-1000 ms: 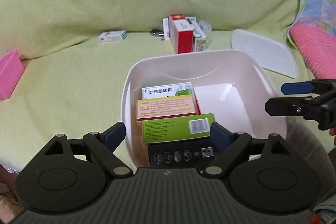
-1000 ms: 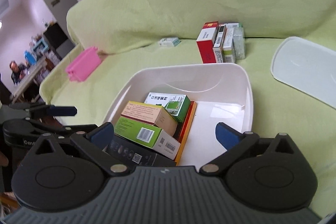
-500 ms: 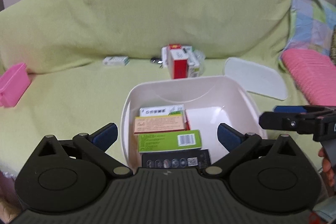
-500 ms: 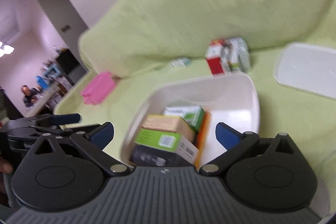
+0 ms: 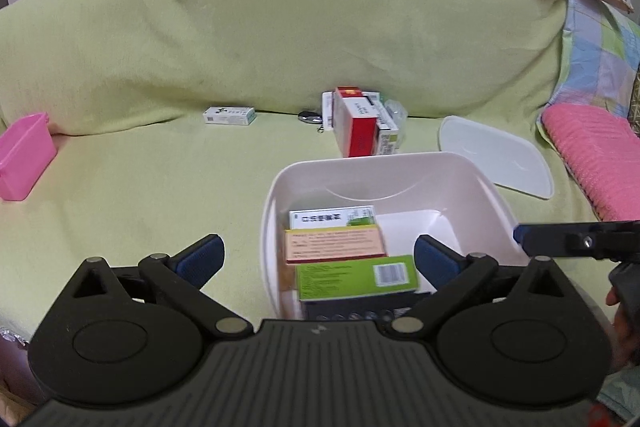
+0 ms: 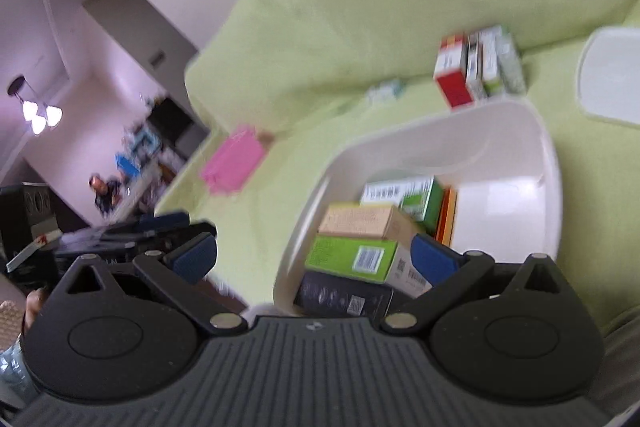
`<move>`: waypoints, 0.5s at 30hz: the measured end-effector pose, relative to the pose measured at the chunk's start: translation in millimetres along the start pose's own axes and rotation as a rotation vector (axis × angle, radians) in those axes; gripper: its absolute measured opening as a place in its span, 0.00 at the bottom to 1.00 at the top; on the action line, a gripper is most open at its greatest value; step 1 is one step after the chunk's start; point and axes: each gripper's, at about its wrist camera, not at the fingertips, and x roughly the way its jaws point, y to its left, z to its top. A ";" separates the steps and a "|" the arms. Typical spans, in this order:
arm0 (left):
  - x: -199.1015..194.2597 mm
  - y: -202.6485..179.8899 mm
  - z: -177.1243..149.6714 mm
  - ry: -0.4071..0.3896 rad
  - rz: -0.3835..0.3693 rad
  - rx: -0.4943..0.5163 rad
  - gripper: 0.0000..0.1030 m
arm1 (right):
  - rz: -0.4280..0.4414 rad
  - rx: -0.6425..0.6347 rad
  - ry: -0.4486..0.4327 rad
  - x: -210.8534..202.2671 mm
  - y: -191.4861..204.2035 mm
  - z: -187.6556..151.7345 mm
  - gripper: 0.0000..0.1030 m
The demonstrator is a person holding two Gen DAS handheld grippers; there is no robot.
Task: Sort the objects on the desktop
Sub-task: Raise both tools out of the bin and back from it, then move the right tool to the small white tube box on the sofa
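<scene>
A white bin (image 5: 486,193) (image 6: 550,163) sits on the green-covered sofa and holds several boxes: a green box (image 5: 356,277) (image 6: 352,257), a peach box (image 5: 334,246) (image 6: 362,221), a white-green box (image 5: 332,217) and a black box (image 6: 344,297). More boxes stand upright behind the bin, a red one (image 5: 356,131) (image 6: 454,73) among them. A small white box (image 5: 229,115) lies alone further left. My left gripper (image 5: 318,263) hovers open and empty before the bin's near edge. My right gripper (image 6: 314,259) is open and empty too, and shows at the right edge of the left wrist view (image 5: 560,239).
The bin's white lid (image 5: 496,155) (image 6: 612,75) lies right of the bin. A pink container (image 5: 22,155) (image 6: 234,163) sits at the sofa's left end, a pink towel (image 5: 596,155) at the right. A key fob (image 5: 310,115) lies near the upright boxes. A room with a person lies beyond the sofa's left end.
Both grippers have pulled back and risen from the bin, staying open. The right wrist view has tilted and swung left, now blurred. The boxes have not moved.
</scene>
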 end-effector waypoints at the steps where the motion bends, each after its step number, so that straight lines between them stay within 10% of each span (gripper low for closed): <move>1: 4.1 5.5 1.1 0.004 -0.002 -0.003 0.98 | -0.014 0.014 0.018 7.1 -2.7 4.7 0.99; 15: 94.7 108.2 48.7 0.036 0.015 -0.049 0.98 | -0.153 -0.450 0.193 161.5 32.3 151.5 0.99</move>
